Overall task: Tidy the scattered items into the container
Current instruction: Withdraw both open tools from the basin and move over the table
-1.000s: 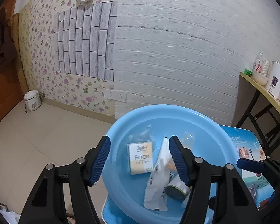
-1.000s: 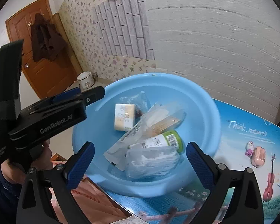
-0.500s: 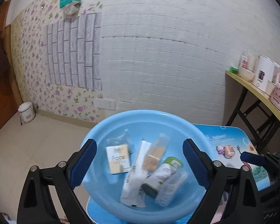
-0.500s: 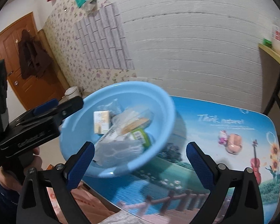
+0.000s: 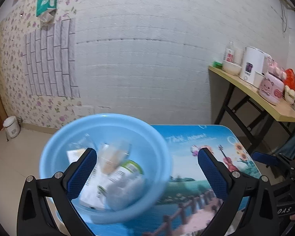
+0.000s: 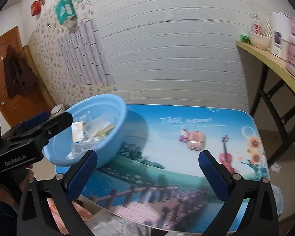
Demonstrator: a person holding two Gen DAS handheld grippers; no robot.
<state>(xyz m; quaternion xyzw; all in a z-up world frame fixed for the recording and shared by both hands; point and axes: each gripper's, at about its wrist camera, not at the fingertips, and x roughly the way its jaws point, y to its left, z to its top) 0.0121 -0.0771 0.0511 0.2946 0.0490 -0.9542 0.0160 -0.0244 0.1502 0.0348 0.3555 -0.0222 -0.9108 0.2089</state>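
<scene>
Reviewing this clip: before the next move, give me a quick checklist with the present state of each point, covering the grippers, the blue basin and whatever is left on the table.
1. Left gripper open, nothing between its fingers: ok.
2. Right gripper open and holding nothing: ok.
3. Items gathered in the blue basin: ok; the packets and the green-capped bottle lie inside it.
4. Loose items left on the printed tabletop: cannot tell for certain; only printed pictures show, and the near edge is hidden by the fingers.
5. Basin seated safely on the table: not ok; it sits at the left corner, seemingly past the edge.
6. View sharp enough to judge: not ok; both views are motion-blurred.
</scene>
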